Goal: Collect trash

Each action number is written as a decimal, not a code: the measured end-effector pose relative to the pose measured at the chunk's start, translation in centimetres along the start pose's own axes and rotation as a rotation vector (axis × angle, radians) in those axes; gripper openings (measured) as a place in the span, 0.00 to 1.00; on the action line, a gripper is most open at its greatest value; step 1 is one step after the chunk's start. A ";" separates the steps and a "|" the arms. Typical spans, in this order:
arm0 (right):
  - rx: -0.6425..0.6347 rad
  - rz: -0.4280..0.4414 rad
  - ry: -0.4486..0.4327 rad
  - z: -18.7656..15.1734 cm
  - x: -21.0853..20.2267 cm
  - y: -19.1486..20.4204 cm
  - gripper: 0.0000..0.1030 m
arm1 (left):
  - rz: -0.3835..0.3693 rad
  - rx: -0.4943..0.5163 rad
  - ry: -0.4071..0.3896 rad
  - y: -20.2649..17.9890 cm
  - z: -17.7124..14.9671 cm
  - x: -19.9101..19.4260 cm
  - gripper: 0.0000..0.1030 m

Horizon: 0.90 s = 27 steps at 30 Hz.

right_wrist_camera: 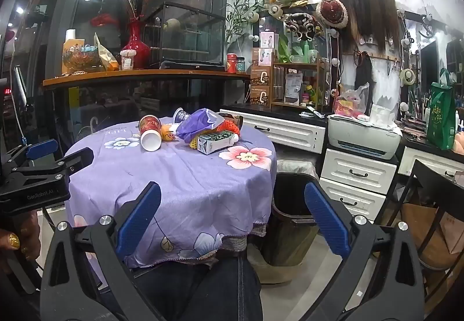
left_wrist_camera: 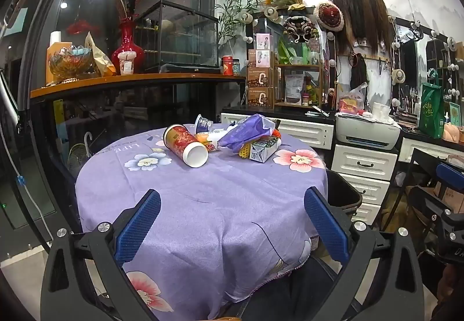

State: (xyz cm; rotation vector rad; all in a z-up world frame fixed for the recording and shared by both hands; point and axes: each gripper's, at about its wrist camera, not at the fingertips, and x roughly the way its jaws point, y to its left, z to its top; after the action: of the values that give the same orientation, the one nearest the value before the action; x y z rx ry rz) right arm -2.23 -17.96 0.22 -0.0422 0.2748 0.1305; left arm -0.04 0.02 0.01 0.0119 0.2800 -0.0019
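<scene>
At the near edge of the tabletop (left_wrist_camera: pixel 203 205), covered in a purple flowered cloth, the left gripper (left_wrist_camera: pixel 232 222) hangs with its jaws spread as wide as they go and nothing between them. The right gripper (right_wrist_camera: pixel 232 222) is likewise wide open and empty, set off the tabletop's right edge above a dark bin (right_wrist_camera: pixel 293 205) that stands on the floor just beside the table.

The middle of the cloth is bare. All the trash lies in one cluster toward the far edge, well apart from both grippers and straight ahead of the left one. Nearest in that cluster is a red paper cup (left_wrist_camera: pixel 185 145) on its side, long axis running front to back with its open white mouth turned toward the near edge. To its right sit a purple plastic bag (left_wrist_camera: pixel 246 132) and, at the cluster's right end, a small drink carton (left_wrist_camera: pixel 262 151) lying flat.

The left gripper looks better lined up for the cup; the right is nearer the carton and the bin.
</scene>
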 end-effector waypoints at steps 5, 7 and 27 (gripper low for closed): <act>0.001 0.000 -0.002 0.0 0.0 0.0 0.95 | 0.001 0.004 0.007 0.0 0.0 0.0 0.95; 0.001 0.000 -0.004 0.0 0.0 0.0 0.95 | 0.001 0.004 0.007 0.0 0.0 0.0 0.95; 0.004 0.002 0.003 -0.1 0.0 -0.1 0.95 | 0.000 0.007 0.017 0.1 0.1 0.0 0.95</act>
State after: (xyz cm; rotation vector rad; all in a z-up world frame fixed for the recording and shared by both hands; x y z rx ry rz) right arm -2.27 -18.03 0.13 -0.0383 0.2782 0.1323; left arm -0.01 0.12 0.07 0.0193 0.2965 -0.0027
